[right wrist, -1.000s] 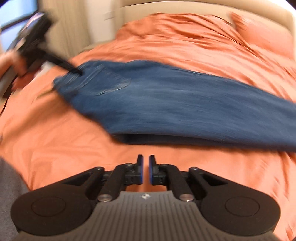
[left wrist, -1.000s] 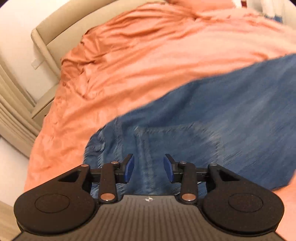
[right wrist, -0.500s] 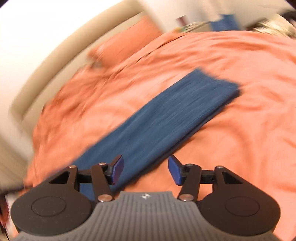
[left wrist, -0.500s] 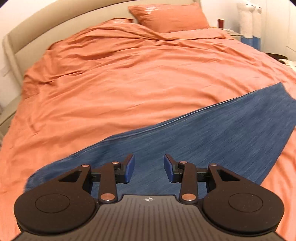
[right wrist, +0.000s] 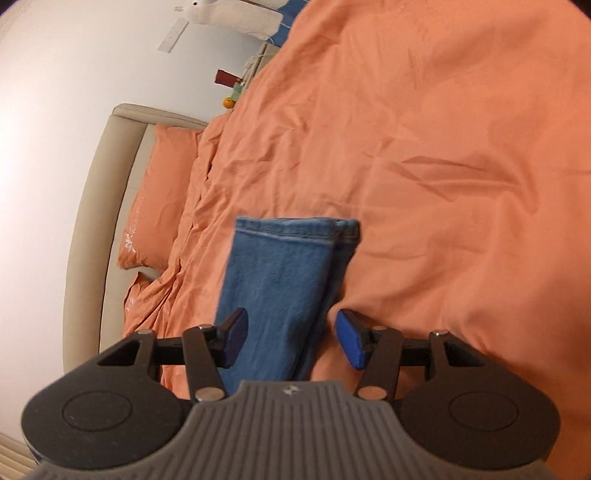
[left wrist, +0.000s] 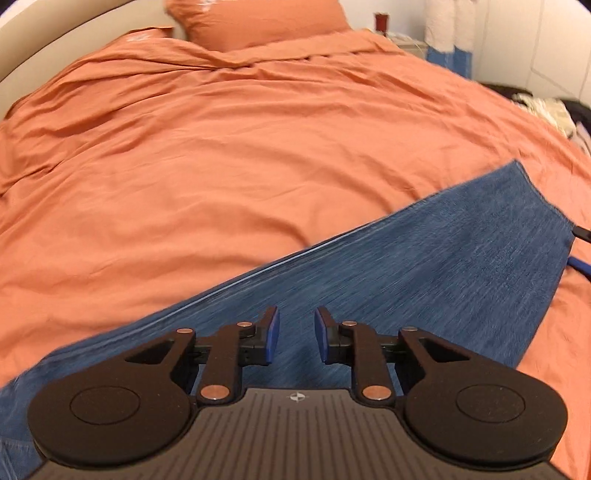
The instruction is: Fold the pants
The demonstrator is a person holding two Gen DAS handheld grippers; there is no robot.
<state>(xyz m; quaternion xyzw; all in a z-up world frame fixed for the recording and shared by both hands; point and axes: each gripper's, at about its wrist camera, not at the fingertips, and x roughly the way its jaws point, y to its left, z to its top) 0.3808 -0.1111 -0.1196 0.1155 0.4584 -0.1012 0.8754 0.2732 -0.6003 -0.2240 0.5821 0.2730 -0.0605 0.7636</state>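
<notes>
Both hand-held grippers have swept along the jeans (left wrist: pixel 424 266) toward the hems (right wrist: pixel 295 230); left hand-held gripper (left wrist: pixel 297 336) closing, narrow, empty; right hand-held gripper (right wrist: pixel 288 339) narrowing, straddling the leg unpinched. Jeans lie on the bed (left wrist: pixel 221 147): heavy, limp denim, best pinched at the stacked hems.

Pants (left wrist: pixel 424 266) were blue denim, duvet (left wrist: pixel 221 166) and pillow (left wrist: pixel 258 18) plain orange, headboard (right wrist: pixel 96 206) beige, gripper pads (right wrist: pixel 351 341) blue.

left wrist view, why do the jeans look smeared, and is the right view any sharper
Left wrist view: the jeans are streaked by motion blur, while the claw is crisp. Right wrist view: the hem stitching reads fairly clearly, the picture is rolled sideways, and the headboard bows from fisheye.
</notes>
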